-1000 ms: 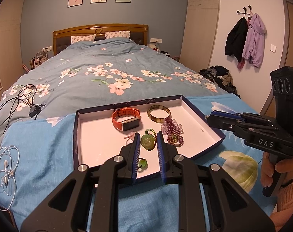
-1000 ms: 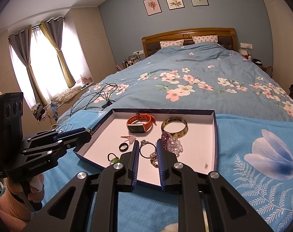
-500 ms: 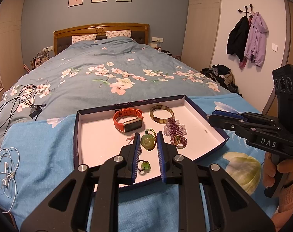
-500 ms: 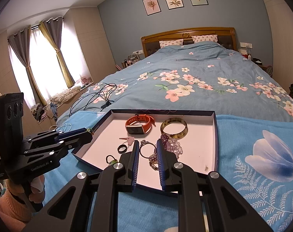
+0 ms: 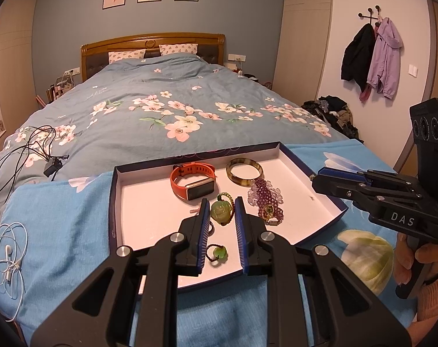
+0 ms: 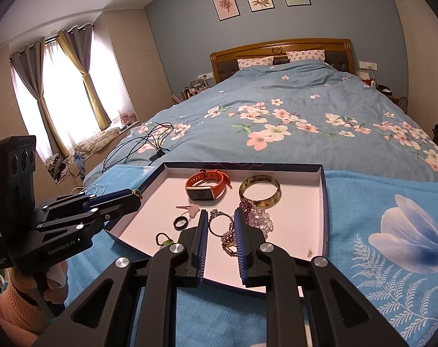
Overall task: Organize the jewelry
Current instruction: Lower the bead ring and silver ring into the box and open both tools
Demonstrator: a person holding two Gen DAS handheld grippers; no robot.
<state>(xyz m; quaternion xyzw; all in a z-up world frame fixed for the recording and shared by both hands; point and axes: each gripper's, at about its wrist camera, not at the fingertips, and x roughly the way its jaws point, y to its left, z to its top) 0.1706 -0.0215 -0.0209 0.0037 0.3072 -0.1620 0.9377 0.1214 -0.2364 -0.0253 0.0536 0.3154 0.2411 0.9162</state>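
A dark blue box lid with a white inside (image 5: 138,202) lies on the bed and holds jewelry: an orange watch (image 5: 191,180), a tortoiseshell bangle (image 5: 244,168), a purple bead bracelet (image 5: 265,195), a small green charm (image 5: 217,253). My left gripper (image 5: 222,212) is shut on a green jade pendant (image 5: 220,212), held above the lid. My right gripper (image 6: 219,225) hovers over the lid's near side, jaws a little apart and empty, with a silver ring (image 6: 219,222) seen between them. A black ring (image 6: 180,222) and pink stud (image 6: 193,208) lie left of it.
The lid (image 6: 323,211) rests on a light blue floral blanket (image 6: 392,231) over the bed quilt. Black cables (image 5: 22,150) and white earphones (image 5: 7,257) lie at the left. Coats (image 5: 372,55) hang on the right wall.
Both grippers have shifted only slightly; the lid and jewelry sit a touch lower in the views. The jade pendant stays clamped in the left gripper.
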